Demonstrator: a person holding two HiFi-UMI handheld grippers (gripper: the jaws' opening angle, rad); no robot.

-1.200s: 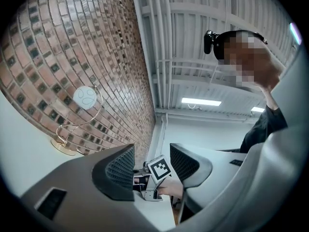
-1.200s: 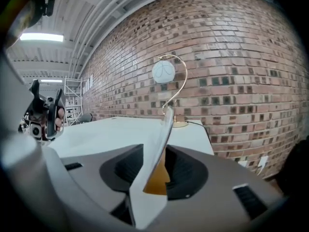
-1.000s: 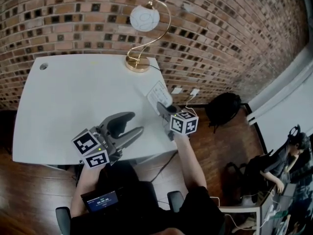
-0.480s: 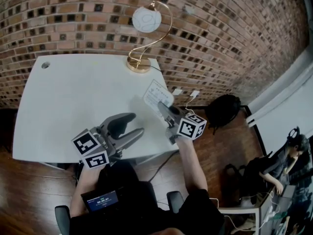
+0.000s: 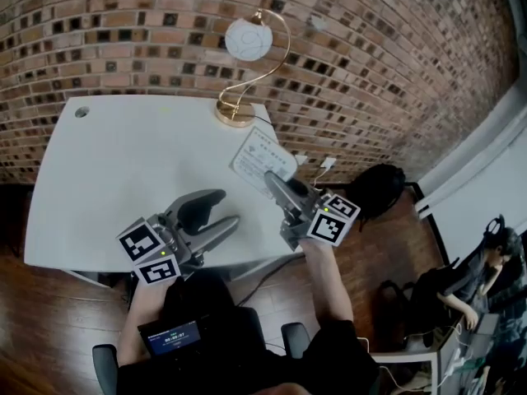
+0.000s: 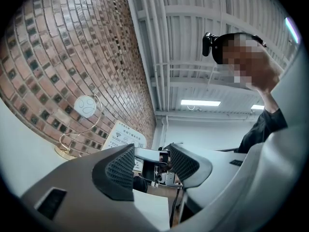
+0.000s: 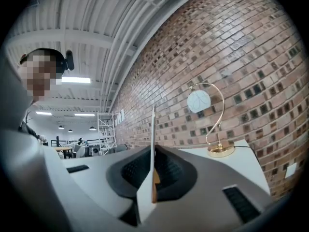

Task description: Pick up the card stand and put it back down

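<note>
The card stand [image 5: 262,156] is a white printed card, held up off the white table [image 5: 123,179] near its right edge. My right gripper [image 5: 276,181] is shut on its lower edge; the jaws have just been closing on it. In the right gripper view the card stand [image 7: 153,144] rises edge-on between the pads of my right gripper [image 7: 153,178]. My left gripper [image 5: 224,214] rests open over the table's front edge with nothing between its fingers. The left gripper view shows my left gripper [image 6: 152,161] open, with the card stand [image 6: 124,135] beyond it.
A gold lamp with a white globe [image 5: 247,39] stands at the table's back right, close behind the card. A brick wall runs behind the table. A black backpack [image 5: 375,183] lies on the wooden floor to the right. A person [image 5: 494,253] sits at the far right.
My right gripper has lifted the card stand off the table and carried it up toward the camera. The left gripper has stayed where it was.
</note>
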